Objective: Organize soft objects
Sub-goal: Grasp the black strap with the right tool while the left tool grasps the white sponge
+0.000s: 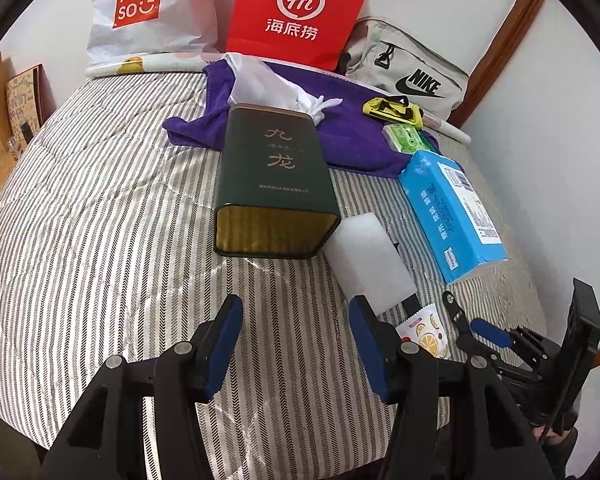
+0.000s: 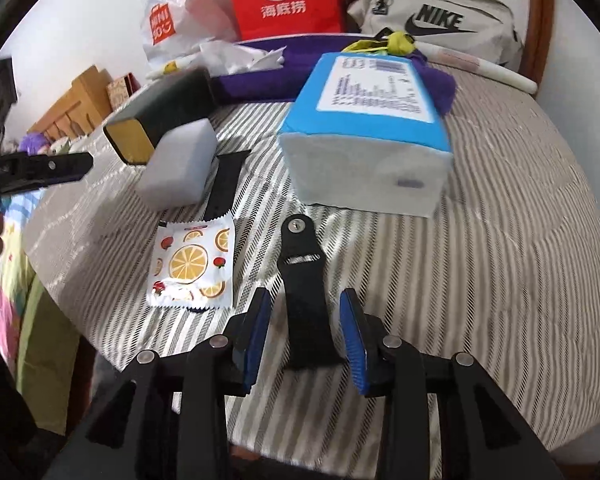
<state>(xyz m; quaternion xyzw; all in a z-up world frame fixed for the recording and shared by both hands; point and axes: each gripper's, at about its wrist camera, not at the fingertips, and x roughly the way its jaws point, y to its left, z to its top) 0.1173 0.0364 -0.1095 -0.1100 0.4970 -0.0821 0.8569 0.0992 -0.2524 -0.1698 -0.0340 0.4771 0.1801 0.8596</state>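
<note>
Hovering over a cluttered striped bedspread (image 1: 100,200), both grippers are sitting empty with fingers spread wide.

Looks like they're just lining up the first pick: the right gripper (image 2: 306,336) is straddling a black strap (image 2: 302,280) without touching it yet, while the left gripper (image 1: 296,340) is hanging near the white foam block (image 1: 366,260), which is lying between the dark green tin (image 1: 276,176) and the blue tissue pack (image 1: 452,212). The fruit-print sachet (image 2: 192,266) is lying just left of the strap. I'm guessing next move needs a gentle drop and a soft squeeze, since that stuff squishes easily.
</note>
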